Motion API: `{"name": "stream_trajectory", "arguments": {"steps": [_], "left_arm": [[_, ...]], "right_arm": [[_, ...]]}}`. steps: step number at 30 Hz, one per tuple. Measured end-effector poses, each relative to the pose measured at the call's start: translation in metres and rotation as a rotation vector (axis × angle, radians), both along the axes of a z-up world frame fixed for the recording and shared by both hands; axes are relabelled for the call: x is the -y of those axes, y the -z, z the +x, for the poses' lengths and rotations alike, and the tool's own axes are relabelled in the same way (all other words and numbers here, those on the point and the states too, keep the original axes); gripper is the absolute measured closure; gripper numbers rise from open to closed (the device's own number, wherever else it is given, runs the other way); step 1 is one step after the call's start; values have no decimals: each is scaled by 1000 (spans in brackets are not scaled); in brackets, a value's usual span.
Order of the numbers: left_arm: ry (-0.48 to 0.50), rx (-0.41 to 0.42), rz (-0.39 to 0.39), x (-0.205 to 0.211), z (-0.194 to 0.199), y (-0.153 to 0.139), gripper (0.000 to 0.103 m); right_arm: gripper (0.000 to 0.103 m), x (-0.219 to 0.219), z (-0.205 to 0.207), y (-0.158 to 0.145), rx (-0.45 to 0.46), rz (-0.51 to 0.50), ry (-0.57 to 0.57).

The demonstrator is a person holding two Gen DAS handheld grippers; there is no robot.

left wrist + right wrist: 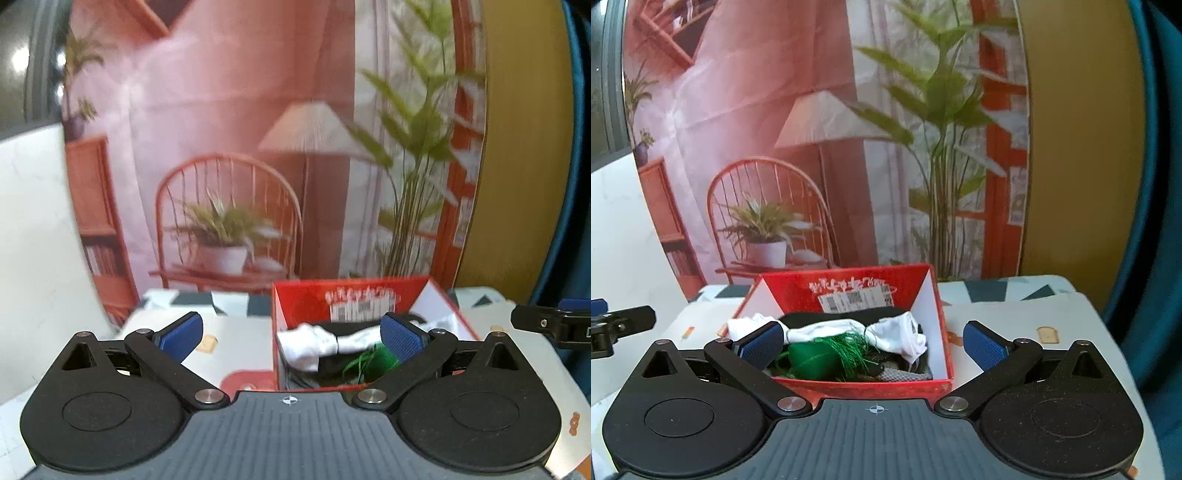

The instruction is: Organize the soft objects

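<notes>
We see a red box (925, 387) with white inner walls, holding a white cloth (897, 334), a green tasselled piece (812, 360) and dark grey fabric (901, 374), on a white tablecloth (1027, 310) patterned with dark teal triangles, before a pink and orange backdrop (757, 110).

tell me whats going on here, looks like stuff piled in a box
A person is tidying soft items with a handheld gripper in each hand. A red box on the patterned table already holds a white cloth, a green tasselled item and some dark and grey fabric underneath. The left gripper and the right gripper are both open and empty, held just in front of the box. Nothing is being gripped at this moment.
</notes>
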State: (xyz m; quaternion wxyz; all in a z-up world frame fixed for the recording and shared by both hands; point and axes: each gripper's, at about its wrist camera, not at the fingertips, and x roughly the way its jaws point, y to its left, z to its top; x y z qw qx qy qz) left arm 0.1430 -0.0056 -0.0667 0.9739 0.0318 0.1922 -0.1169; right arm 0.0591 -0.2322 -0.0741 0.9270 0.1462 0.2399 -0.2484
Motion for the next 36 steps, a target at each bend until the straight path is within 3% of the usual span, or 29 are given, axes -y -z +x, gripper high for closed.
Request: {"name": "stream_trajectory", "arguments": {"steps": [10,16,23,36], "left_arm": [[-41,191,-33,-15,-92,-68,0],[-39,246,-68,-16,-132,-90,0],[-46,218,-64,-15,-141,-87,0],[-51,177,-62,-22,-138,-80,0]], "right_arm": [[0,-47,-68,-84,109,-94,9],[0,-73,-107,-118,158,-175,27],[0,-88,-128,-130,158,-224,28],[0,-85,-126,-120,131,-183,34]]}}
